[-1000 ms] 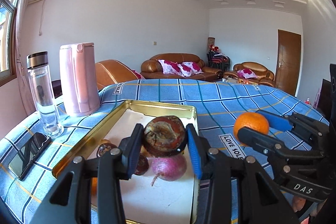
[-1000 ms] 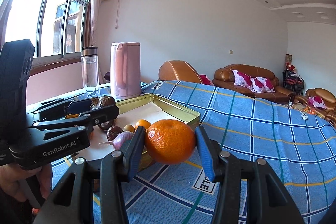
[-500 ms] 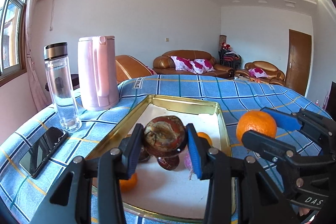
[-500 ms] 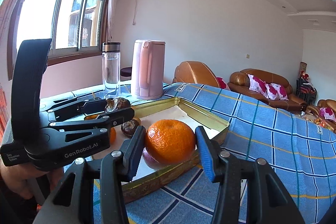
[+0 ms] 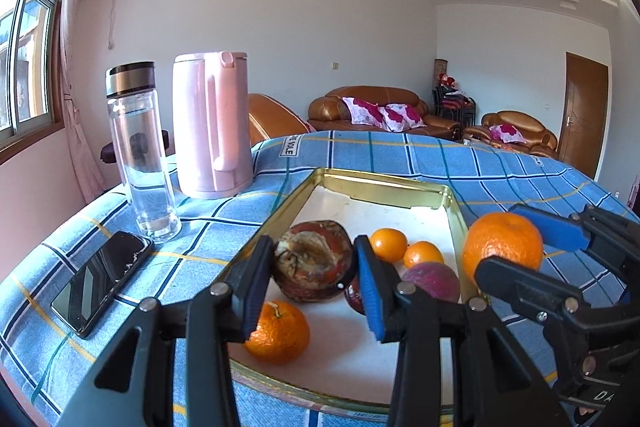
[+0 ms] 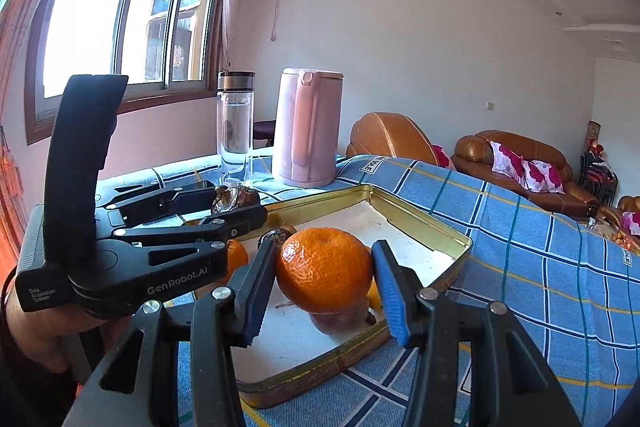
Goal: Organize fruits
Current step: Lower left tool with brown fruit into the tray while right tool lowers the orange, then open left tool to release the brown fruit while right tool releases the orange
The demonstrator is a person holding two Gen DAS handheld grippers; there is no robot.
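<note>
My left gripper [image 5: 314, 269] is shut on a brown, shrivelled round fruit [image 5: 314, 261], held above the near left part of a gold tin tray [image 5: 384, 183]. In the right wrist view my right gripper [image 6: 325, 277] is shut on a large orange [image 6: 325, 269], which hangs over the tray's [image 6: 424, 223] near right rim. That held orange [image 5: 502, 245] and the right gripper also show at the right of the left wrist view. In the tray lie a mandarin [image 5: 278, 333], two small oranges [image 5: 388, 245], a purple fruit [image 5: 432, 281] and a dark fruit partly hidden behind my finger.
A pink kettle [image 5: 210, 125], a clear water bottle [image 5: 138, 147] and a black phone [image 5: 102, 277] stand left of the tray on the blue checked cloth [image 5: 400, 151]. Brown sofas [image 5: 384, 109] line the far wall. A hand [image 6: 36, 323] grips the left gripper's handle.
Both grippers have shifted sideways across the table with their fruits still held. The tray has slid to the right in the left view, and the kettle and bottle have come closer to the middle.
</note>
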